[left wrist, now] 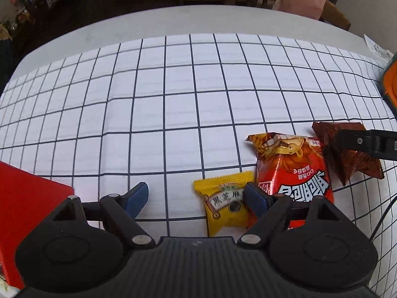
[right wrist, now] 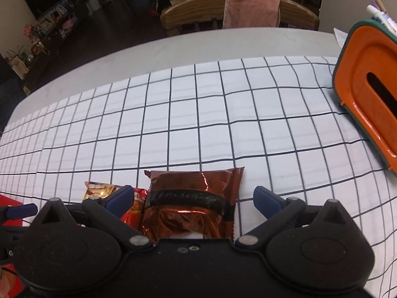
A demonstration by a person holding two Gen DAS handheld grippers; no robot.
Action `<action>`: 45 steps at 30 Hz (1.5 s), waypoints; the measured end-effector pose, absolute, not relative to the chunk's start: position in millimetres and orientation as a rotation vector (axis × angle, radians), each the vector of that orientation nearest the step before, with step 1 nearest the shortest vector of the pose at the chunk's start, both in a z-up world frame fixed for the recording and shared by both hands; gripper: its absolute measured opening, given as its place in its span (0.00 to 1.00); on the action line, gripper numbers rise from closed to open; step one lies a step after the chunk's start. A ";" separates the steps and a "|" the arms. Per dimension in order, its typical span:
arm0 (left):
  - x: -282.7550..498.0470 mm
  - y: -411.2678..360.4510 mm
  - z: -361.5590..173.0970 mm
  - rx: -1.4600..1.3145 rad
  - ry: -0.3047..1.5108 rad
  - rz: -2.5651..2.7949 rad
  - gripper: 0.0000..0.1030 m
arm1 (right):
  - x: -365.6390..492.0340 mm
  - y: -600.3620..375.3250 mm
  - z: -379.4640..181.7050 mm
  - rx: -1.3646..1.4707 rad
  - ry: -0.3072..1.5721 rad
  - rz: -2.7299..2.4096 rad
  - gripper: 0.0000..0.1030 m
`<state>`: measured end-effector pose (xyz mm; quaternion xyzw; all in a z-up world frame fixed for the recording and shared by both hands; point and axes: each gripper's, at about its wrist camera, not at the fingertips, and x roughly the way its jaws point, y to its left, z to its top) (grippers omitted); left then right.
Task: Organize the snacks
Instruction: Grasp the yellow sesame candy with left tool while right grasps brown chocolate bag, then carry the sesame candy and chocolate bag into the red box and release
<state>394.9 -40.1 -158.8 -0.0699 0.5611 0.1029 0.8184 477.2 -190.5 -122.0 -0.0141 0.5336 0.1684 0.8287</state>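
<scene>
Where its foil creases, brown packet (right wrist: 192, 208) gleams.

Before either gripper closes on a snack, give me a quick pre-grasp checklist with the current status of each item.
1. Left gripper jaws open: ok.
2. Right gripper jaws open: ok.
3. Brown foil packet lies between the right jaws: ok.
4. Yellow candy packet centred between the left jaws: not ok, it sits by the right-hand finger.
5. Red snack bag clear of the yellow packet: not ok, they touch or overlap.
6. Jaws low enough to grip: cannot tell.
</scene>
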 end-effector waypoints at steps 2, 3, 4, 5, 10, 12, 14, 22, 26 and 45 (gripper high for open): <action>397.2 -41.5 -163.8 -0.158 1.200 0.217 0.82 | 478.4 -184.8 -127.3 -0.045 1.141 0.356 0.99; 398.1 -43.7 -166.9 -0.156 1.203 0.215 0.82 | 478.4 -181.9 -129.4 -0.053 1.144 0.353 0.99; 398.7 -45.2 -168.9 -0.152 1.205 0.215 0.82 | 478.5 -179.7 -131.8 -0.060 1.147 0.354 0.99; 399.5 -47.4 -171.7 -0.151 1.207 0.213 0.82 | 478.5 -177.8 -133.9 -0.065 1.150 0.354 0.99; 402.5 -62.8 -189.4 -0.144 1.215 0.210 0.74 | 478.0 -176.9 -138.8 -0.059 1.142 0.338 0.98; 402.7 -69.4 -193.0 -0.134 1.208 0.219 0.68 | 476.5 -177.3 -139.8 -0.048 1.137 0.340 0.97; 402.8 -78.5 -195.6 -0.128 1.201 0.217 0.59 | 473.8 -177.0 -139.5 -0.043 1.128 0.341 0.93; 397.2 -100.8 -186.9 -0.127 1.187 0.186 0.37 | 458.2 -186.7 -137.7 -0.033 1.086 0.365 0.69; 390.7 -93.5 -182.4 -0.167 1.185 0.175 0.35 | 445.7 -192.7 -131.3 -0.038 1.073 0.365 0.63; 299.6 -46.4 -124.4 -0.192 1.131 0.127 0.33 | 354.4 -235.6 -75.8 -0.011 1.004 0.448 0.59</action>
